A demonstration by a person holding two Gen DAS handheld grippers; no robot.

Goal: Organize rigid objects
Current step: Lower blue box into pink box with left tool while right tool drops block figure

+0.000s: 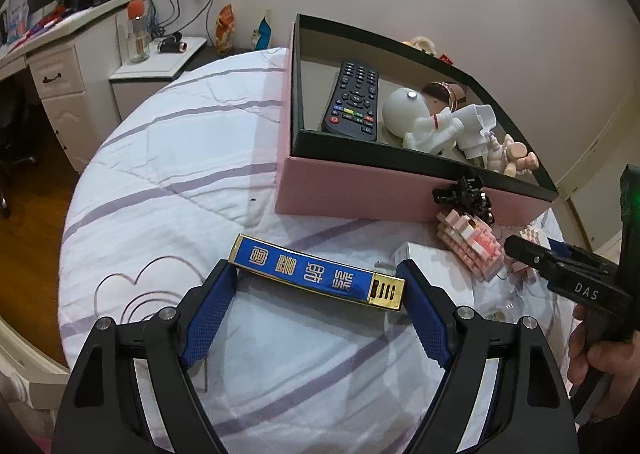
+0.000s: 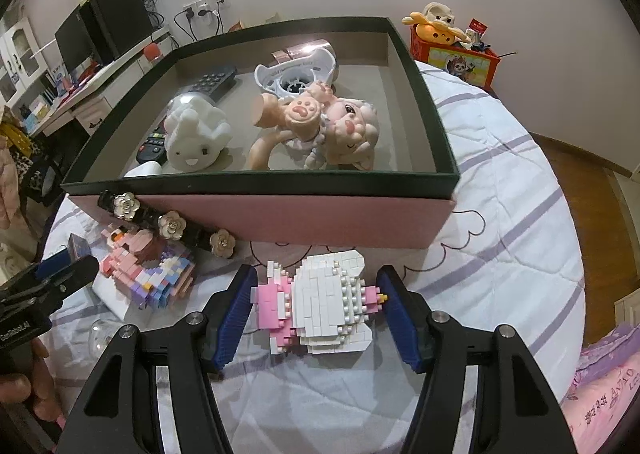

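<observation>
- My left gripper point(image 1: 318, 278) had its jaws spread around the blue and gold box point(image 1: 316, 272), which lay on the white quilt point(image 1: 168, 174) with purple stripes; the blue pads point(image 1: 210, 318) sat at the two ends of the box, and I could not tell whether they pressed it.
- My right gripper point(image 2: 316, 294) had its jaws spread around the pink and white brick figure point(image 2: 324, 306), one pad near each end, the figure lying on the quilt just in front of the pink storage box point(image 2: 280, 218).
- The storage box stood open on the quilt, and inside it lay a black remote point(image 1: 354, 102), a white astronaut toy point(image 1: 434, 130), a white rabbit lamp point(image 2: 196, 134) and a peach cat doll point(image 2: 320, 130).
- A black hair clip with cream flowers point(image 2: 172, 224) leaned against the box's front wall.
- A second pink and purple brick figure point(image 2: 152, 274) lay beside that clip, between my two grippers.
</observation>
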